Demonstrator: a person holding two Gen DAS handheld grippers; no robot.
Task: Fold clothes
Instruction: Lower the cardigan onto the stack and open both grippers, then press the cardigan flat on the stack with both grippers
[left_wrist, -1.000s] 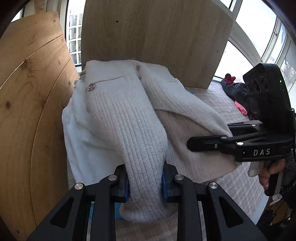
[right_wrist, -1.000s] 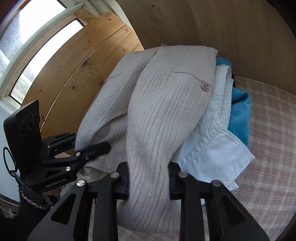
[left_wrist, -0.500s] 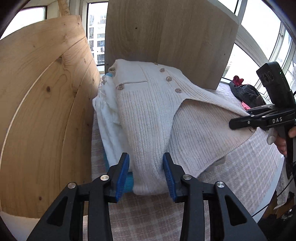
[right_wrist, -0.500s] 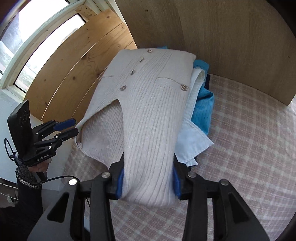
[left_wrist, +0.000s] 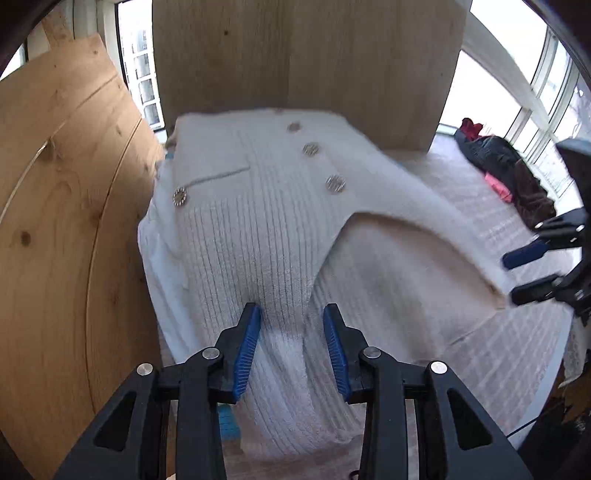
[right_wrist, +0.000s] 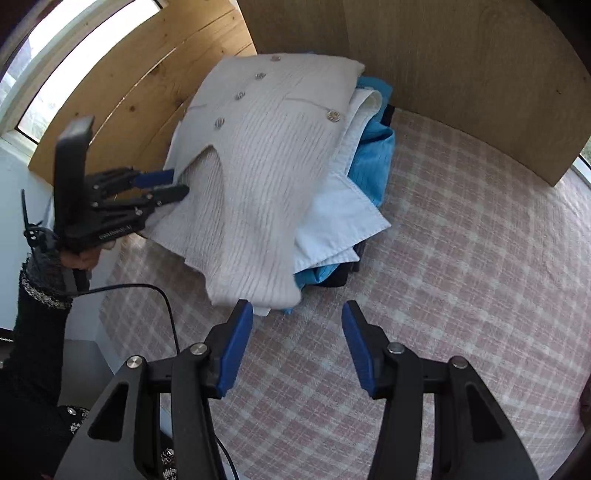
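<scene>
A cream ribbed cardigan (left_wrist: 280, 229) with round buttons lies folded on top of a pile, over a white shirt (right_wrist: 332, 221) and a blue garment (right_wrist: 373, 158). My left gripper (left_wrist: 292, 321) is open at the cardigan's side edge. Its blue pads stand on either side of a fold of knit. The right wrist view shows this left gripper (right_wrist: 173, 184) with its tips at that edge. My right gripper (right_wrist: 297, 314) is open and holds nothing, just short of the cardigan's (right_wrist: 266, 166) near end. It also appears from the side as the right gripper (left_wrist: 517, 275), by the cardigan's corner.
The pile sits on a pink checked cloth (right_wrist: 461, 258), in a corner of upright wooden boards (right_wrist: 461, 66) (left_wrist: 55, 221). Dark and red clothes (left_wrist: 509, 173) lie heaped near the window. A black cable (right_wrist: 162, 295) hangs by the person's sleeve (right_wrist: 37, 314) at the table's edge.
The right gripper has drawn back, and the cardigan end that was between its fingers now rests on the pile. The left gripper has moved in to the cardigan's side edge.
</scene>
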